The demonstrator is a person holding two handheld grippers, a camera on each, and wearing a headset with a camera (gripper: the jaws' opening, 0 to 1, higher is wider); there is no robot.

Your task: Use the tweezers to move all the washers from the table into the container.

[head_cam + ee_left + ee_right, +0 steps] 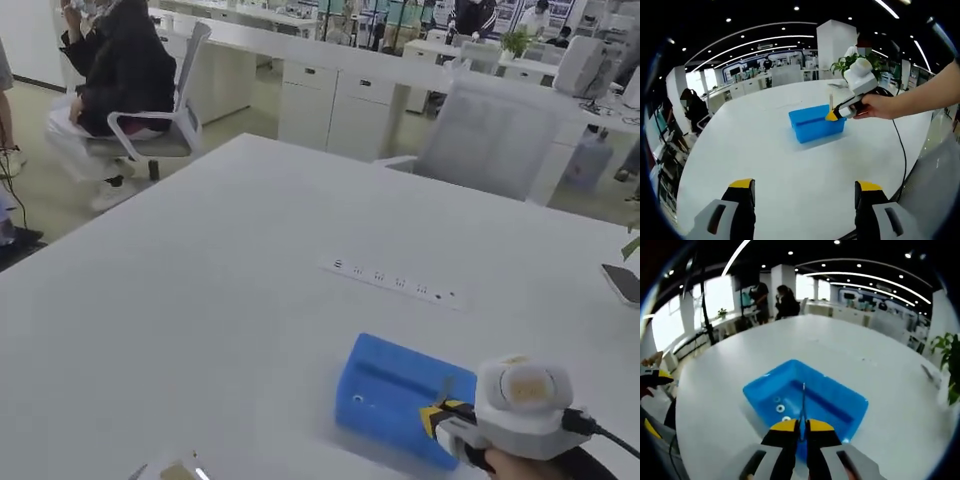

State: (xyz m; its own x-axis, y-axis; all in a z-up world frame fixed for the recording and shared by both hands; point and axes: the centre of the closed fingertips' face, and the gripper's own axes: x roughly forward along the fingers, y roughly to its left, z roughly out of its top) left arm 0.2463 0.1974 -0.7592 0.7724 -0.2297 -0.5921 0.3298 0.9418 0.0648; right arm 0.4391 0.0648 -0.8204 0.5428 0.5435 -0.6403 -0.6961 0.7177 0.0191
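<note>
White workbench (200, 300), open office behind. Three washers (780, 408) lie inside the blue container (757, 390), lower middle of the right gripper view. Tweezers (803, 400) point down over them, pinched in the nearly closed jaws of the right gripper (801, 426). We read that as a drop position. Left gripper (805, 189), bottom of its view: jaws wide, empty, well clear of the container.

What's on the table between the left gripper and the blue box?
Nothing. In the left gripper view, the white table is bare from the left gripper to the blue box.
</note>
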